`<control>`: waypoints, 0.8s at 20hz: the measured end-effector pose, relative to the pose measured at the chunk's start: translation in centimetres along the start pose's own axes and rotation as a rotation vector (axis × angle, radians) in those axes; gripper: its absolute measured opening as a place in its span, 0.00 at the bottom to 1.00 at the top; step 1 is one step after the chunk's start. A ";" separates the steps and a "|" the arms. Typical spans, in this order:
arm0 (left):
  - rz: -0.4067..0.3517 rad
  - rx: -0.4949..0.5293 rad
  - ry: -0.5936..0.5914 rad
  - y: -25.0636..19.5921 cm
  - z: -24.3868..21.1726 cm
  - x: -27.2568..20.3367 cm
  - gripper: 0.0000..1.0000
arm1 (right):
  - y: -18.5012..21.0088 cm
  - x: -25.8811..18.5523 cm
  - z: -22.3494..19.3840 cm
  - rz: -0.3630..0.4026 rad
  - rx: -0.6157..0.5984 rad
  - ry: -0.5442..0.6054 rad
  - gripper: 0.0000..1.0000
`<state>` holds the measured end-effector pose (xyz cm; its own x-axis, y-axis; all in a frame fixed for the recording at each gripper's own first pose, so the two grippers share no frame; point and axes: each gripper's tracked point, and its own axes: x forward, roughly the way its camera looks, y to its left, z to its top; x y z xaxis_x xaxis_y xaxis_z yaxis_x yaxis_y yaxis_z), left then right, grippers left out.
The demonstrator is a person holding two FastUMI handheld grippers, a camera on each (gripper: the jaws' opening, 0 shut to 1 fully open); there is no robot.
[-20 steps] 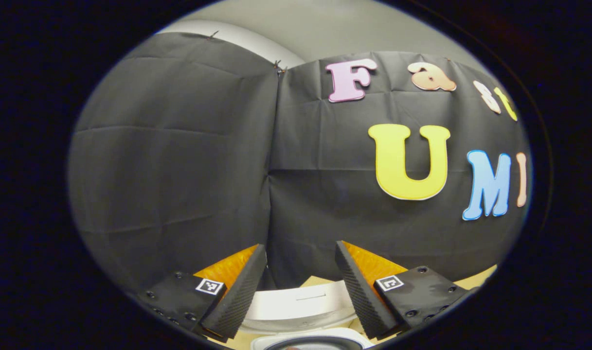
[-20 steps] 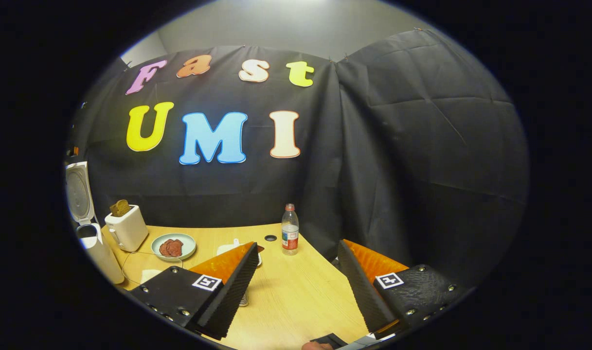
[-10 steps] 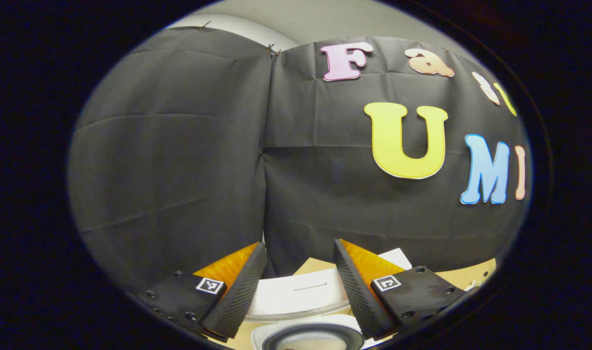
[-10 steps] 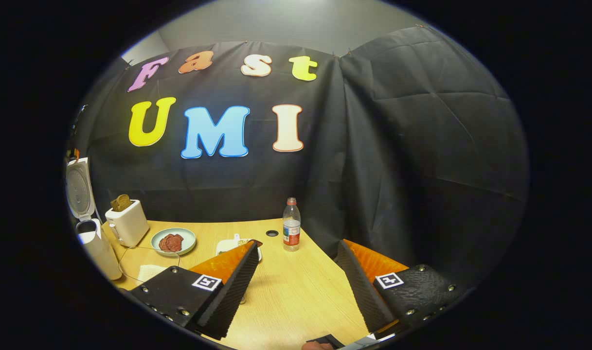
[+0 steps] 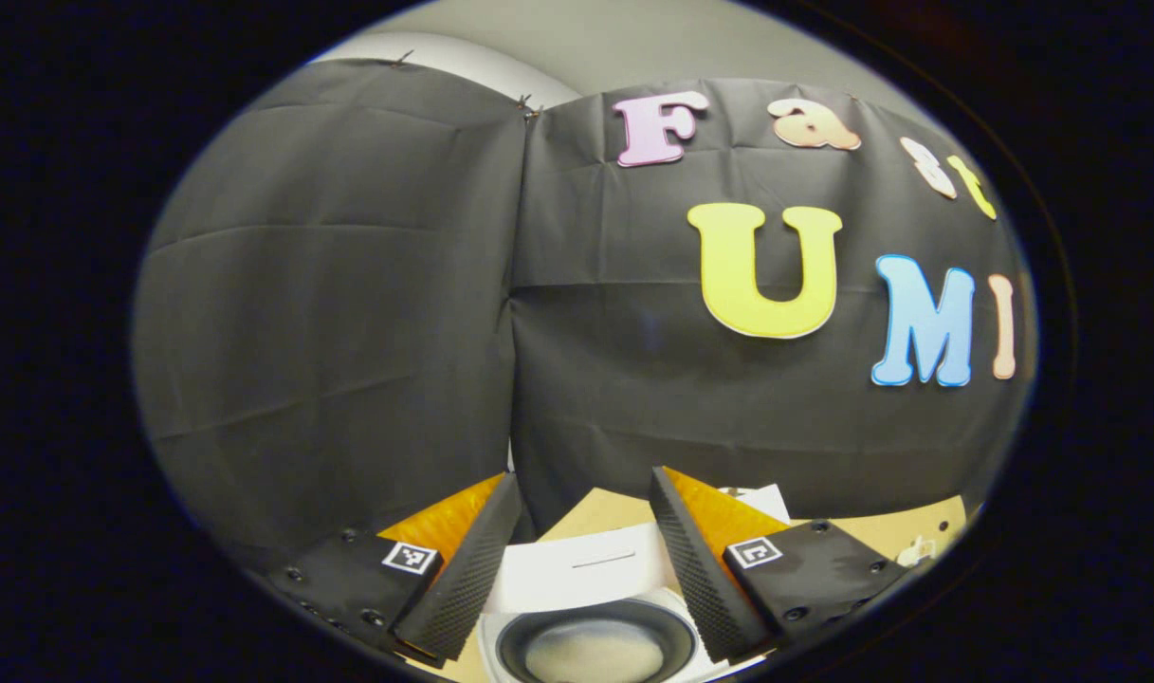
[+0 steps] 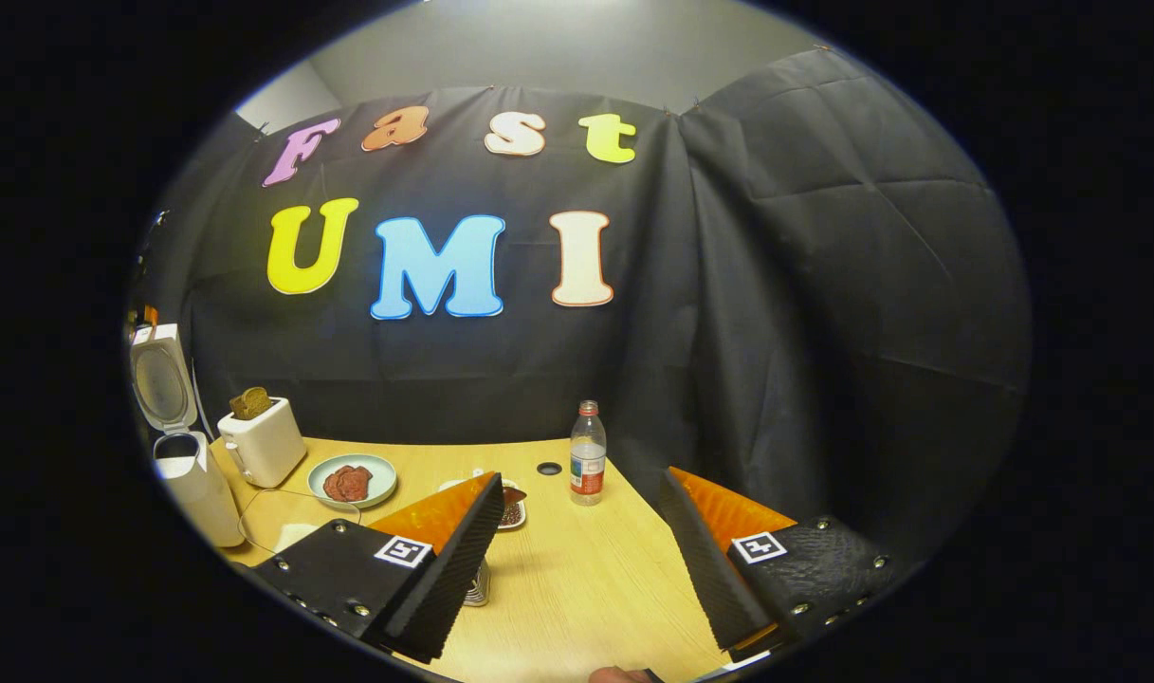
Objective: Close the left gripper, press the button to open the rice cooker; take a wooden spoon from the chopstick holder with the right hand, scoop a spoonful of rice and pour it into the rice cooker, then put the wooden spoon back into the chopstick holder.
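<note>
The rice cooker (image 6: 183, 441) stands at the far left of the surface (image 6: 577, 588) with its lid tipped up, and from the left gripper view I look straight down into its dark pot (image 5: 595, 645), which has something pale in the bottom. So the button step looks done, and the step in hand, as I judge it, is fetching the wooden spoon with the right hand. To do that well, the right hand-held gripper (image 6: 581, 555) should come down over the holder from above, line its two fingers either side of the spoon's handle, close firmly high on the handle and lift straight up so nothing else is dragged out. What I take for the chopstick holder (image 6: 479, 588) is a small ribbed metal thing peeking out just behind the near finger; I cannot make out a spoon in it. Both hand-held grippers are spread wide and grasp nothing: the left hand-held gripper (image 5: 586, 560) hangs above the cooker's open mouth with its fingers apart and touching nothing I can see, and the right one hovers over bare wood. Farther back sit a toaster (image 6: 262, 441), a plate (image 6: 352, 481) with something dark red on it, and a water bottle (image 6: 588, 455), all well clear of the reach.
</note>
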<state>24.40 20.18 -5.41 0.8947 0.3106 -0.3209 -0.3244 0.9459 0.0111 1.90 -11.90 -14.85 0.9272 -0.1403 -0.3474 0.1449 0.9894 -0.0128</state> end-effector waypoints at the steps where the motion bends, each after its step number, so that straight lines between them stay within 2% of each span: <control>1: -0.003 -0.003 0.005 -0.2 -0.5 -0.7 0.95 | 0.1 0.2 0.0 0.009 -0.002 0.000 0.99; 3: -0.013 -0.009 0.016 -0.8 -1.8 -2.2 0.99 | 0.3 0.5 0.0 0.022 -0.004 0.001 0.99; 7: -0.033 -0.005 0.028 -1.9 -4.7 -4.9 0.95 | 0.9 1.2 0.1 0.051 -0.006 -0.002 0.99; 8: -0.038 -0.003 0.032 -2.2 -5.6 -5.5 0.99 | 1.0 1.3 0.2 0.058 -0.008 -0.001 0.99; 10: -0.047 -0.010 0.043 -2.6 -7.2 -6.6 0.92 | 1.3 1.5 0.3 0.070 -0.011 -0.002 0.99; 12: -0.057 -0.013 0.052 -2.9 -8.5 -7.4 0.95 | 1.7 1.6 0.3 0.082 -0.018 -0.005 0.99; 14: -0.063 -0.020 0.068 -3.2 -9.9 -8.0 0.92 | 1.9 1.7 0.4 0.090 -0.026 -0.007 0.99; 16: -0.071 -0.021 0.082 -3.5 -11.4 -8.7 0.95 | 2.0 1.6 0.3 0.095 -0.029 -0.005 0.99</control>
<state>14.28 13.05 -13.49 0.8879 0.2335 -0.3963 -0.2682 0.9628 -0.0336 3.81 -10.14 -15.11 0.9380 -0.0459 -0.3436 0.0462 0.9989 -0.0073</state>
